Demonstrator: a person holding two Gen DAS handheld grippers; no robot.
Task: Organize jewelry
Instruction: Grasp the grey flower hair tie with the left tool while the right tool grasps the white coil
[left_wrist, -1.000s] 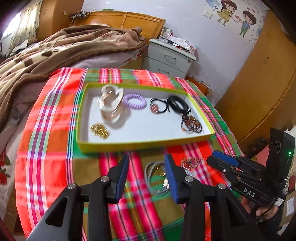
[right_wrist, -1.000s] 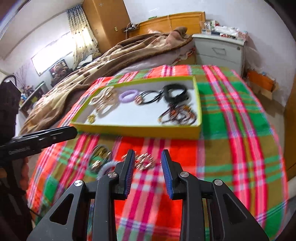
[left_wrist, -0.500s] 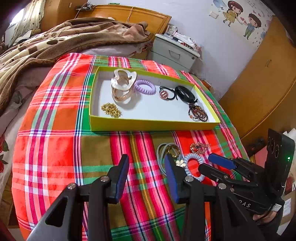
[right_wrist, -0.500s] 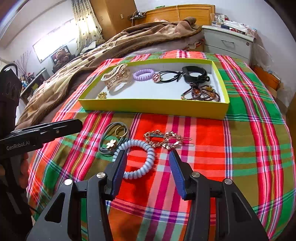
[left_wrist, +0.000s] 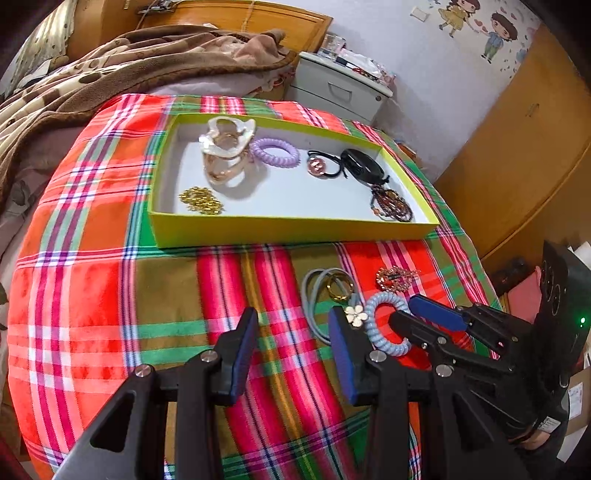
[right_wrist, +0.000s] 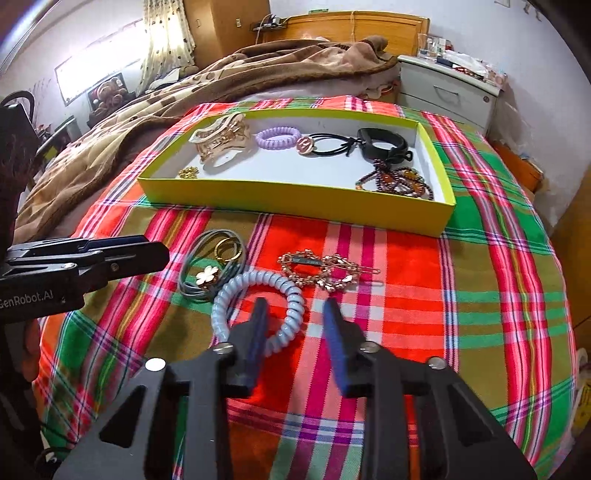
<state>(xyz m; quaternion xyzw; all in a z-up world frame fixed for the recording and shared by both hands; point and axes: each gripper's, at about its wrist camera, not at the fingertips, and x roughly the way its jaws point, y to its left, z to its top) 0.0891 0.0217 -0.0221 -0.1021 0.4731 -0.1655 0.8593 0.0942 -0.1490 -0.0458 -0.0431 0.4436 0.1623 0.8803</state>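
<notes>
While jaws closing, right hand-held gripper (right_wrist: 295, 314) straddles blue coil tie (right_wrist: 258, 299) rim, unpinched.

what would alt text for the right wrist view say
The right gripper straddles one side of a blue coil hair tie on a plaid cloth, its jaws just closing. A gold clip lies beyond, before a yellow tray of jewelry.
</notes>
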